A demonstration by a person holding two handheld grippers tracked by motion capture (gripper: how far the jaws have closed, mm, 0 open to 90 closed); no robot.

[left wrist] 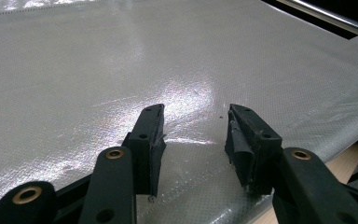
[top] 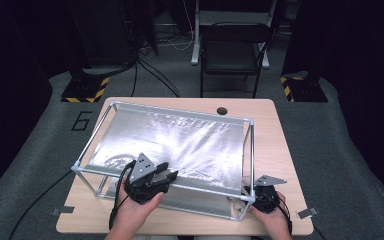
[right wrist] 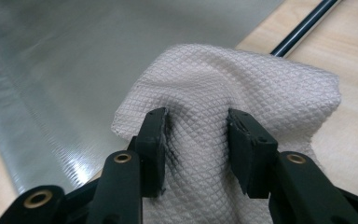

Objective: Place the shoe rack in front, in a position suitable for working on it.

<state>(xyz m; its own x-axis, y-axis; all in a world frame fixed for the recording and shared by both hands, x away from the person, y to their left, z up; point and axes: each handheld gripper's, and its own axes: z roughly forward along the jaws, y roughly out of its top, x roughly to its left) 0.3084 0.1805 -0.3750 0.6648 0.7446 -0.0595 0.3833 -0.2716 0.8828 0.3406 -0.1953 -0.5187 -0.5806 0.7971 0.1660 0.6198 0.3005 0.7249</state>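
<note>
A silver woven sheet [top: 180,140] hangs slung in a metal tube frame [top: 252,150] on the wooden table [top: 275,130]. My left gripper [top: 168,176] hovers over the sheet's near edge. In the left gripper view it [left wrist: 195,114] is open, with only the shiny sheet [left wrist: 121,56] beneath it. My right gripper [top: 254,194] sits at the frame's near right corner. In the right gripper view it [right wrist: 197,116] is open, its jaws standing either side of a bunched white quilted cloth [right wrist: 242,74] that lies partly on the sheet [right wrist: 51,56] and partly on the table.
A frame tube [right wrist: 303,28] runs across the wood beyond the cloth. Another tube [left wrist: 326,16] borders the sheet's far side. A black folding chair [top: 230,50] and yellow-striped stand bases [top: 85,90] sit on the floor behind the table.
</note>
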